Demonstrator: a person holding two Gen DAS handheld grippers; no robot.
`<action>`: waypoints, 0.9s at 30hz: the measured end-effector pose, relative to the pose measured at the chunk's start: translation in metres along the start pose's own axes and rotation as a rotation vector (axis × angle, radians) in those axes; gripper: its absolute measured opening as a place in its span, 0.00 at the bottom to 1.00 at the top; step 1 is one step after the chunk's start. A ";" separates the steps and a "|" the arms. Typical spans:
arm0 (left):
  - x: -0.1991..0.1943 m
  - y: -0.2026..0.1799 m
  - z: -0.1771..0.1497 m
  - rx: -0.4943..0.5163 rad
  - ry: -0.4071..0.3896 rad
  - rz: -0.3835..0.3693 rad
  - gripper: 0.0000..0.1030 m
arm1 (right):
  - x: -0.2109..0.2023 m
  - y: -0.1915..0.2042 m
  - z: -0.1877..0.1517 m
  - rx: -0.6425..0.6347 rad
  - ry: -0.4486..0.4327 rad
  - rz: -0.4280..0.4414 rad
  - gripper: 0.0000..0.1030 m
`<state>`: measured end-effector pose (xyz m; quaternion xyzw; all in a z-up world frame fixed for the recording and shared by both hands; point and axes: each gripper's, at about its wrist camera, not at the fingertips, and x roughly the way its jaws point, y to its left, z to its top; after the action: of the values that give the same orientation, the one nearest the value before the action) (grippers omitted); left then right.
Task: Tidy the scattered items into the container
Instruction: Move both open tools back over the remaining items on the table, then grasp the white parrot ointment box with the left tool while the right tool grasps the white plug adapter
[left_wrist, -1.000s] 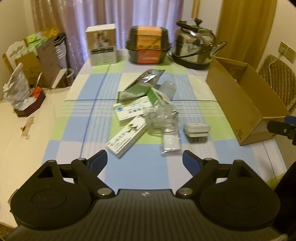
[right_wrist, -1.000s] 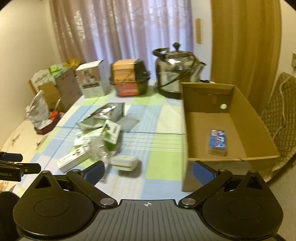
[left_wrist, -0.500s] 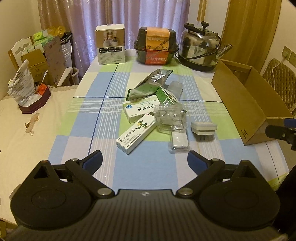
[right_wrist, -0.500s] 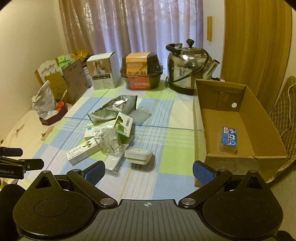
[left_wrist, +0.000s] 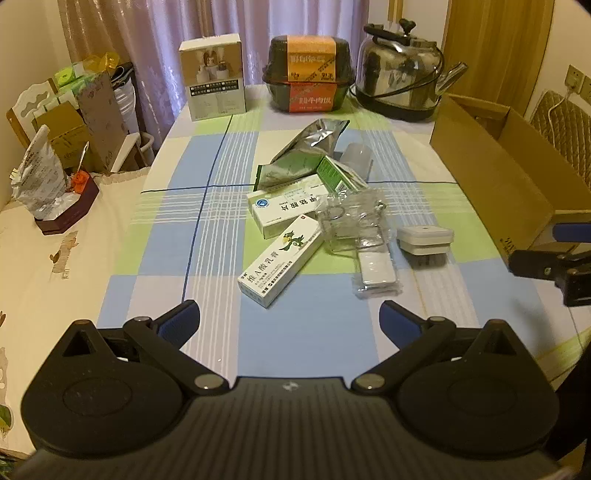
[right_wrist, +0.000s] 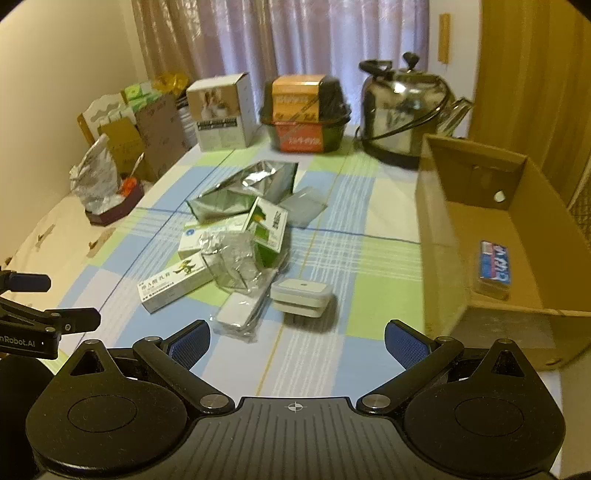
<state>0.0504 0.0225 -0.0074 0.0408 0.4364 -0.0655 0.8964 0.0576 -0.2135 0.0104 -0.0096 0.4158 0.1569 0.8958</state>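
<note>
My left gripper (left_wrist: 288, 317) has jaws spread wide, nothing between them, hanging over bare checked cloth at the near edge of the surface (left_wrist: 306, 339). Right gripper (right_wrist: 297, 341): jaws equally wide, empty, touching nothing. Just ahead of both is a clear strip, so there's room to move in.

Next out, the pile: a bagged white block (right_wrist: 238, 314), a white flat case (right_wrist: 301, 295) beside it, a long white carton w/ green bird (left_wrist: 279, 260), crinkled clear plastic (left_wrist: 352, 225), a second white carton (left_wrist: 288, 208), a green-white box (right_wrist: 267, 229), a silver foil pouch (left_wrist: 308, 151) farthest.

Cardboard box (right_wrist: 436, 236) sits at the right edge, open top, apart from the pile, w/ a blue packet (right_wrist: 495, 266) inside. Kettle (right_wrist: 406, 114) stands at the far edge.
</note>
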 end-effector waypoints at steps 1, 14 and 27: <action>0.005 0.000 0.001 0.006 0.005 -0.001 0.99 | 0.005 0.000 0.000 -0.002 0.008 0.002 1.00; 0.082 0.002 0.022 0.233 0.033 -0.043 0.97 | 0.070 -0.004 0.007 0.012 0.065 0.013 1.00; 0.141 0.016 0.033 0.304 0.072 -0.110 0.88 | 0.137 -0.012 0.013 0.133 0.068 -0.066 1.00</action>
<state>0.1640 0.0221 -0.0979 0.1545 0.4549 -0.1783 0.8587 0.1535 -0.1855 -0.0855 0.0308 0.4547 0.0988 0.8846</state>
